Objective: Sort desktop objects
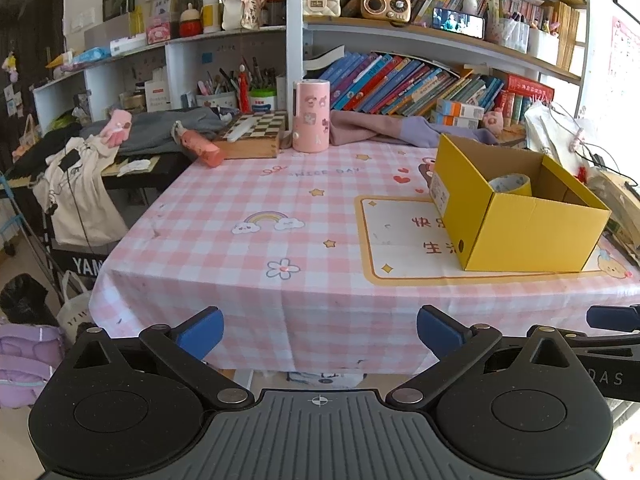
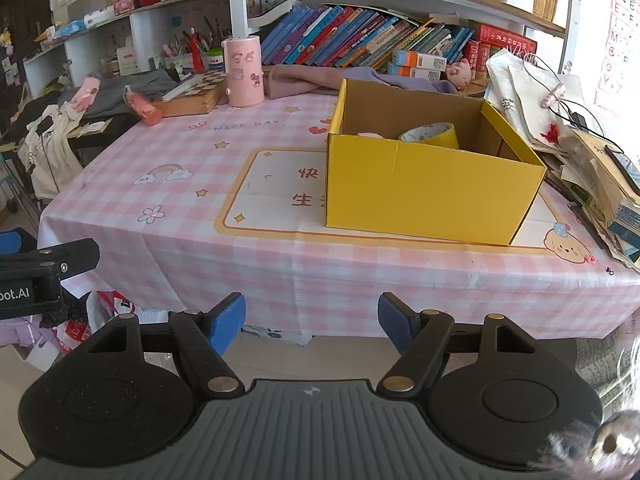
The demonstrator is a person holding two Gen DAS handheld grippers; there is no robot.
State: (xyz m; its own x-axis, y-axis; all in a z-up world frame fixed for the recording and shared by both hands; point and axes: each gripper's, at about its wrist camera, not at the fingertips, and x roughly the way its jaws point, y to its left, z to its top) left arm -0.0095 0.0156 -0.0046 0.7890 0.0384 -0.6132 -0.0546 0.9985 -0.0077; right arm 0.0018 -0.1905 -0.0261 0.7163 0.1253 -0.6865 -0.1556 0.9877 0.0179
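Note:
An open yellow cardboard box [image 1: 520,216] [image 2: 424,188] stands on the right part of the table with the pink checked cloth [image 1: 256,200] [image 2: 168,200]. A roll of yellow tape [image 1: 512,186] [image 2: 430,135] lies inside it, with a small pink thing [image 2: 370,135] beside it. My left gripper [image 1: 320,334] is open and empty, held off the table's front edge. My right gripper [image 2: 312,322] is open and empty too, in front of the box and below the table edge.
At the back stand a pink cylinder [image 1: 311,117] [image 2: 243,71], a chessboard box [image 1: 252,136], an orange-pink bottle [image 1: 200,148] and purple cloth [image 1: 384,128]. Shelves of books [image 1: 400,84] rise behind. A stack of books and papers [image 2: 592,168] crowds the right edge.

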